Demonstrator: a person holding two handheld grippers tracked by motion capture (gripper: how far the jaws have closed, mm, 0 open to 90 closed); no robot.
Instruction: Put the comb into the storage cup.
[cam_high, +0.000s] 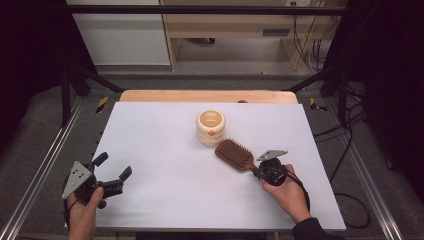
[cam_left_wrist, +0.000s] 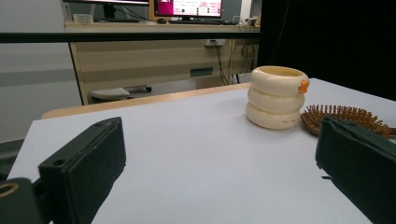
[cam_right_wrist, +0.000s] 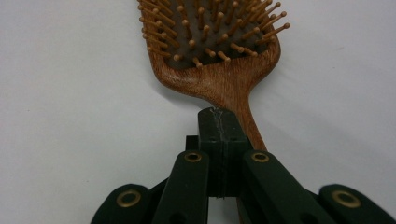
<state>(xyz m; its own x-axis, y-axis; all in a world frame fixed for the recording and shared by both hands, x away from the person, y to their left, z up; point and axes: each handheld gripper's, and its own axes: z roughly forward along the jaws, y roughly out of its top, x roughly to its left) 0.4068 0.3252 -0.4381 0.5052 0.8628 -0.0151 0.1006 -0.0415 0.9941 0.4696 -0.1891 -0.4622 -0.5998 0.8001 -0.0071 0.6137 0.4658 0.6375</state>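
Scene: white counter (cam_high: 165, 200), two hand-held grippers, one wooden hairbrush, one cream ringed cup.
Hairbrush: (cam_high: 235, 154) lies flat, bristles up, right-centre of counter, just in front of the cup (cam_high: 210, 127) & a bit to its right; near it, can't tell if touching.
Long axis: runs diagonal in high view, head toward the cup (up-left), handle toward the person's right hand (down-right).
Right gripper: (cam_high: 258, 171) jaws pressed together, sitting over the handle where it meets the head; in right gripper view (cam_right_wrist: 219, 123) the closed tips lie on top of the handle, which runs on beneath them. Looks shut above it rather than pinching it; can't rule out a pinch on the handle's edge.
Left gripper: (cam_high: 113, 172) jaws spread wide, nothing between them, low over the counter's near-left area, well apart from brush & cup. Its own view looks across the counter at the cup (cam_left_wrist: 277, 96) w/ brush bristles (cam_left_wrist: 348, 117) behind the right jaw.
Nearer hand: right, by far; it's at the handle end, left is across the counter.
Key relation: brush extends straight ahead of the right gripper, along its pointing direction, so any lift or slide prob. works from the handle end w/ the head leading toward the cup.
Judgement: grasp not secure yet; likely needs to open & reclose around the handle.
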